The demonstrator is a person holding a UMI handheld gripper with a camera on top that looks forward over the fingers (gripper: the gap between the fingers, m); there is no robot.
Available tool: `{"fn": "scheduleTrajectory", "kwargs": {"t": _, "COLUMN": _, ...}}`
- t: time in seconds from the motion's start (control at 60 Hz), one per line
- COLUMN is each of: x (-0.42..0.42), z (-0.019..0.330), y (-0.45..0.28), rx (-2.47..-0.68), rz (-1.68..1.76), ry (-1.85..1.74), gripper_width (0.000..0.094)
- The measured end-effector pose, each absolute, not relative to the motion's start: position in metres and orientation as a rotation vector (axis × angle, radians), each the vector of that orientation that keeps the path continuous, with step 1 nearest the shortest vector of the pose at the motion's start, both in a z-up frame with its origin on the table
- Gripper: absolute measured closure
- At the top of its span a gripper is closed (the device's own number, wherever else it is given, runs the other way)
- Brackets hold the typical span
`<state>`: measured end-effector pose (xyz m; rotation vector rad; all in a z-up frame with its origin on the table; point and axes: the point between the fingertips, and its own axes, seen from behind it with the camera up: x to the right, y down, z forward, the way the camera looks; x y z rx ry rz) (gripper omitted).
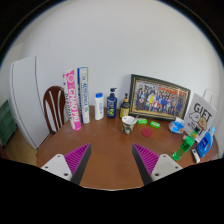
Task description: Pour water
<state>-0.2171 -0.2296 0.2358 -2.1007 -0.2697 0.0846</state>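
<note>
1. One wooden surface carries everything; a white wall stands behind it.
2. Framed group photo leans at the back edge, right of centre.
3. Pink-and-white books stand upright at the back left, a chair beside them.
4. White bottle and dark bottle stand side by side between books and photo.
5. Cup sits just ahead of the photo, well beyond the fingers.
6. Gripper fingers are apart, holding nothing; purple pads show.
</note>
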Motion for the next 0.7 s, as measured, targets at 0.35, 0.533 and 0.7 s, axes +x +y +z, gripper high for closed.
{"fn": "scheduleTrajectory", "kwargs": {"t": 0.35, "x": -0.082, "z": 0.195, "y": -0.215, "rx": -2.080, "rz": -0.028, "ry": -0.123, "gripper_width": 0.0080}}
{"fn": "scheduleTrajectory", "kwargs": {"t": 0.533, "x": 0.039, "z": 0.157, "y": -0.205, "rx": -2.056, "rz": -0.150, "ry": -0.046, "gripper_width": 0.0081}}
{"fn": "scheduleTrajectory", "kwargs": {"t": 0.7, "x": 0.128, "z": 0.124, "y": -0.177, "rx": -2.042, "rz": -0.169, "ry": 0.043, "gripper_width": 0.0076}}
